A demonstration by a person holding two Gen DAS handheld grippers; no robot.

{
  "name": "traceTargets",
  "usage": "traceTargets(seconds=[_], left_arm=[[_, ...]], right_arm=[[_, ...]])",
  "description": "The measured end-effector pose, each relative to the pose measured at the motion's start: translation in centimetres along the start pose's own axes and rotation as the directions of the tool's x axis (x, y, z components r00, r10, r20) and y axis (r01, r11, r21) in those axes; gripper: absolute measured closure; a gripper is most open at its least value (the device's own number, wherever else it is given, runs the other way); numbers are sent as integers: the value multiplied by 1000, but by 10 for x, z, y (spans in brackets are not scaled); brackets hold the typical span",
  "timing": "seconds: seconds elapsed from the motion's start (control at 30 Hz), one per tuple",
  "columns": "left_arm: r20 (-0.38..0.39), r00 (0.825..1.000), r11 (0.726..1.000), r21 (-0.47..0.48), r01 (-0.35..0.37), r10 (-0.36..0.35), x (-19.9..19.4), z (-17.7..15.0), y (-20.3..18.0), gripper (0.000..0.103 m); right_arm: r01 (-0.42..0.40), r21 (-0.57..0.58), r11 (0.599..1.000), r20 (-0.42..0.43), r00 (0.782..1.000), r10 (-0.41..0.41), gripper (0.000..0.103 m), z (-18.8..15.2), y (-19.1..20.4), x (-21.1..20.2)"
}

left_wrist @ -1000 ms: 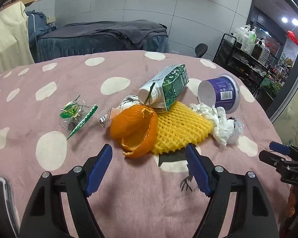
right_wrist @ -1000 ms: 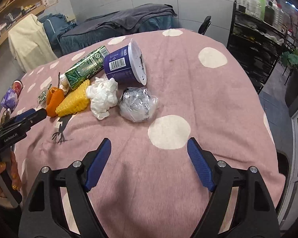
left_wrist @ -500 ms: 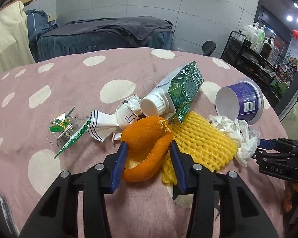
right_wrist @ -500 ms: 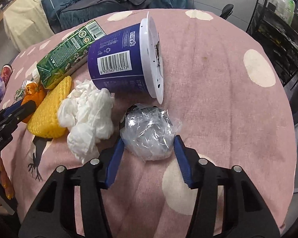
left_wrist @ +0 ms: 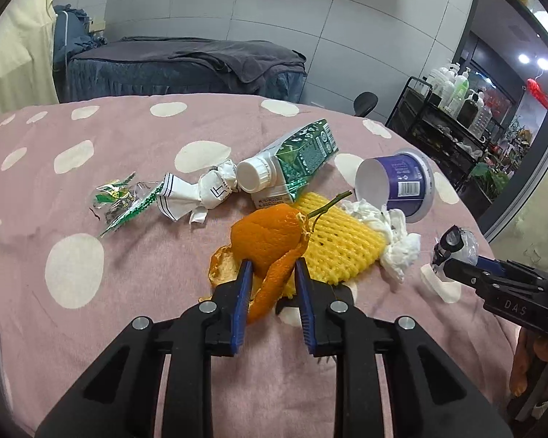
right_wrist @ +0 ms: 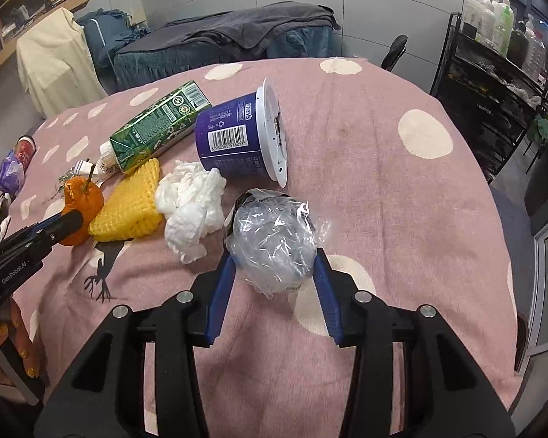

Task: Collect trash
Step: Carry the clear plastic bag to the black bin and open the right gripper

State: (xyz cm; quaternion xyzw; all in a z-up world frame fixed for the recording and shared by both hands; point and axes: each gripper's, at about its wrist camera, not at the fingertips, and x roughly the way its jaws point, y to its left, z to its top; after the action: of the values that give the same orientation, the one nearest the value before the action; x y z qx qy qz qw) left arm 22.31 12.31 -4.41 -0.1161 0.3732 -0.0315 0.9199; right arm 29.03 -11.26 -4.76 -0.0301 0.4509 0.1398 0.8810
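A round table draped in a pink cloth with cream polka dots [left_wrist: 76, 266] fills both views, litter gathered at mid-frame. Lying on it: a green drink carton [left_wrist: 296, 157] on its side, a tipped purple tub [left_wrist: 402, 186], yellow foam fruit netting [left_wrist: 339, 244], crumpled white tissue [right_wrist: 190, 200], a twisted paper wrapper [left_wrist: 201, 193] and a green foil wrapper [left_wrist: 120, 200] at centre left.

A round table under a pink, cream-dotted cloth [right_wrist: 383, 153] stands before pale tiled walls [left_wrist: 274, 18], a grey-blanketed blue bed [left_wrist: 186, 62] and a black bottle-laden metal rack [left_wrist: 453, 124].
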Motion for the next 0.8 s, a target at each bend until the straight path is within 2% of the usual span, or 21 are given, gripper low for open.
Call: traceTargets(seconds=[0.37, 0.6, 0.8], left_arm=[[71, 991, 993, 0, 118, -118, -43, -19, -38, 79], [98, 972, 977, 49, 209, -213, -64, -31, -77, 79], [88, 949, 951, 100, 294, -302, -72, -43, -113, 79]], right_arm=[[8, 49, 999, 96, 995, -12, 59, -36, -10, -48], [56, 96, 994, 171, 983, -72, 59, -64, -26, -81], [103, 183, 978, 206, 968, -141, 59, -92, -61, -108]])
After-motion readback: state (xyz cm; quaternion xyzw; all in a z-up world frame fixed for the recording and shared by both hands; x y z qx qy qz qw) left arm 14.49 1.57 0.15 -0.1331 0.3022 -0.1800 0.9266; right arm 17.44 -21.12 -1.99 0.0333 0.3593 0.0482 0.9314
